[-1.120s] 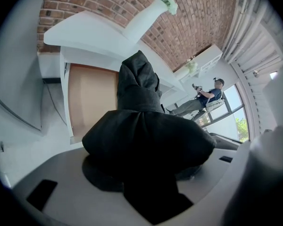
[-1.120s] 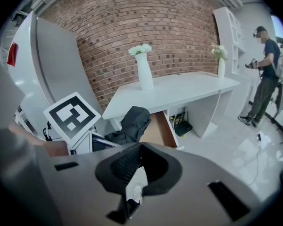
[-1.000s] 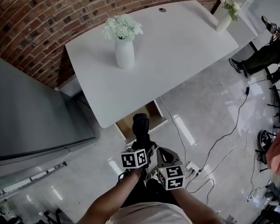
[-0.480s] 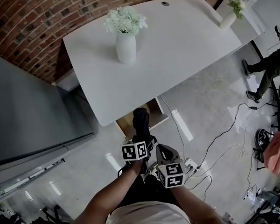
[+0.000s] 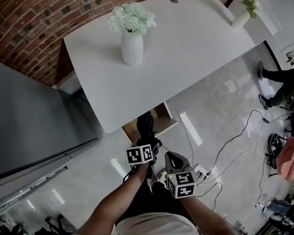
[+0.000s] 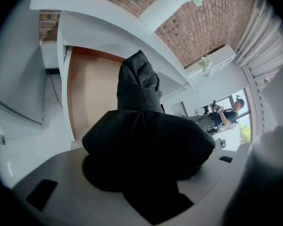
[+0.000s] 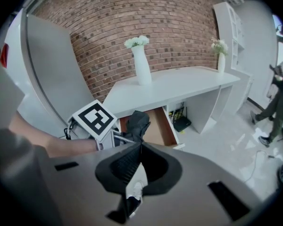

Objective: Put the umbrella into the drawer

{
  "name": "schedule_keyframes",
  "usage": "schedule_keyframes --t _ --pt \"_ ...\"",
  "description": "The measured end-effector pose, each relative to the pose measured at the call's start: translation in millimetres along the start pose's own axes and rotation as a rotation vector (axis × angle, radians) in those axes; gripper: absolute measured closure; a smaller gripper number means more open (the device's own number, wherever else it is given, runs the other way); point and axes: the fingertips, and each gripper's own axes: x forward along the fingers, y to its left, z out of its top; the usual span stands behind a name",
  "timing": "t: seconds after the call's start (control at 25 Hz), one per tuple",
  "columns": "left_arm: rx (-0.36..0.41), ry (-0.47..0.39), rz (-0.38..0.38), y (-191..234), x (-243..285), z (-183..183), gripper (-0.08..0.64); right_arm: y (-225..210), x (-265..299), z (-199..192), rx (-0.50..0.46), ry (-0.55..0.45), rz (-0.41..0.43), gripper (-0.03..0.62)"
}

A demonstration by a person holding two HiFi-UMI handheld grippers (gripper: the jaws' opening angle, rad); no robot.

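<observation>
A red-brown brick wall [image 5: 34, 13] stood behind a long white table [image 5: 186, 48], with a glossy pale tiled floor [image 5: 88, 180] below and a tall grey cabinet [image 5: 29, 116] to the left. Under the table's near edge a shallow drawer with a light wooden inside [image 5: 161, 120] was pulled open. A white ceramic vase of pale flowers [image 5: 132, 48] stood upright on the table, well apart from the drawer. The folded black fabric umbrella [image 5: 146, 127] pointed forward and down, its far end over the drawer's opening; whether it touched the wood could not be told. The left gripper [image 5: 147, 144] had its jaws clenched on the umbrella's near end. The right gripper [image 7: 140, 145] hung just beside it, jaws pressed together with nothing between them. Black cables and a white power strip [image 5: 201, 173] lay on the floor nearby.
</observation>
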Motion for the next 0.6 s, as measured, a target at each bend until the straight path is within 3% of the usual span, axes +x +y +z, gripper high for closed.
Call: schedule_keyframes --t 0.24,0.6 --pt "-0.01 0.008 0.016 11 12 11 0.319 -6 6 0 0.022 0.005 -0.017 0.575" --pt "0.04 0.015 0.053 23 31 31 0.319 -18 9 -3 0.055 0.016 -0.053 0.575"
